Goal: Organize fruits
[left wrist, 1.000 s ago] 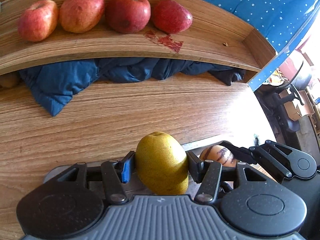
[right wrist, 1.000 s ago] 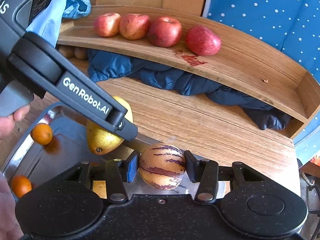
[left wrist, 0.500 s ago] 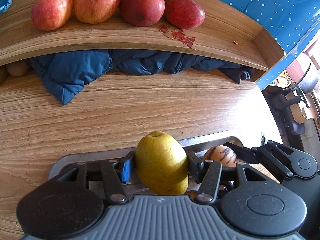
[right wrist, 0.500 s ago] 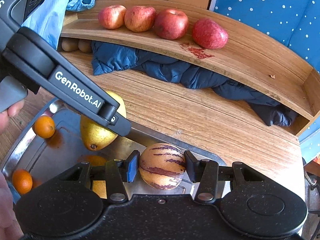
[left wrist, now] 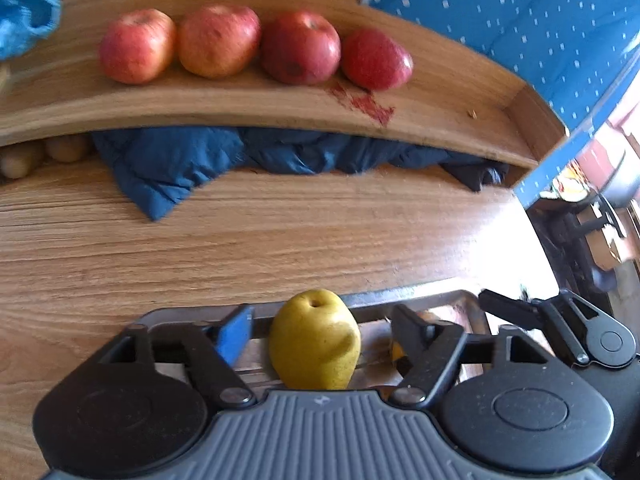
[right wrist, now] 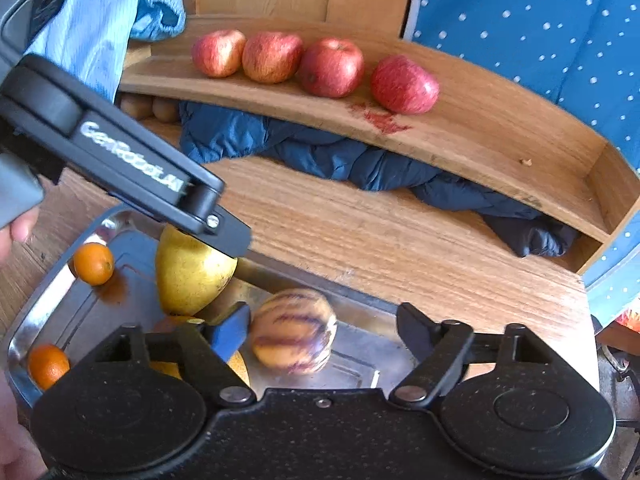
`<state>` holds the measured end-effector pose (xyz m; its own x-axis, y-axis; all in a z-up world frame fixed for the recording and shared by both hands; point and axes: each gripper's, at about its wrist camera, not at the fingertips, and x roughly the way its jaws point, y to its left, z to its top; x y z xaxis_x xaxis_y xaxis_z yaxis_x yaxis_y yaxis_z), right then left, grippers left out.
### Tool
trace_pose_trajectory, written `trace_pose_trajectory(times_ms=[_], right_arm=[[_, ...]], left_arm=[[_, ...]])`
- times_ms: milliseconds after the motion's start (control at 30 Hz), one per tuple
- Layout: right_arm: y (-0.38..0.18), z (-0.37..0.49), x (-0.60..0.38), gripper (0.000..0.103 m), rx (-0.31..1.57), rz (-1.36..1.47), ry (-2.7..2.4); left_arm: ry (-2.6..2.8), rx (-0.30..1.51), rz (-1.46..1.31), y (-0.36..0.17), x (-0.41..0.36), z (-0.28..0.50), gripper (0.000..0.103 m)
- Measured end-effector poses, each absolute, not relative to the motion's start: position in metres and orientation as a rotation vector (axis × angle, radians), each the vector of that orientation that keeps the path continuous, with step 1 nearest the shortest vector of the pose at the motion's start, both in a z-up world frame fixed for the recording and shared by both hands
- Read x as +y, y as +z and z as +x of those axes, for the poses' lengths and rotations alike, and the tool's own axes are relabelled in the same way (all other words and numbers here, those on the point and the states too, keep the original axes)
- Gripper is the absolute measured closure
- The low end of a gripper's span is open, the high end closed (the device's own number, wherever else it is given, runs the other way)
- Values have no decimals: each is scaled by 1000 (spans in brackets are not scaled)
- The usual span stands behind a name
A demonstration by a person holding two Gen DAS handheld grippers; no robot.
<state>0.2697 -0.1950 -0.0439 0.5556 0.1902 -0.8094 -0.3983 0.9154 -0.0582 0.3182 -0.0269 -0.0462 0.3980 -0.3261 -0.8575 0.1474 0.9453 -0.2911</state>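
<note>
Presently, both claws stand spread, gripping nothing. The left gripper [left wrist: 318, 334] has its fingers apart with clear gaps on either side of the yellow pear [left wrist: 315, 340], which sits between them over the metal tray [right wrist: 64, 280]. The right gripper [right wrist: 324, 330] is likewise wide open; the striped melon [right wrist: 294, 330] lies between its fingers, near the blue-padded left one and well clear of the other. The melon appears blurred, and whether it rests on the tray cannot be told. Two small oranges [right wrist: 93, 263] lie at the tray's left side. Four red apples [right wrist: 276, 57] sit in a row on the wooden shelf [right wrist: 480, 132], above a bundled blue jacket [right wrist: 320, 156].
</note>
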Motion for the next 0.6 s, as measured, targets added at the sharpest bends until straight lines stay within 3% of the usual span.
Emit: trace_pose_trajectory(times_ms=[167, 600], right_arm=[[-31, 257, -208, 5, 865, -223, 351], [6, 200, -250, 1, 739, -142, 367]], left_arm=[[-188, 1054, -200, -30, -17, 298, 5], [-25, 964, -198, 10, -25, 217, 1]])
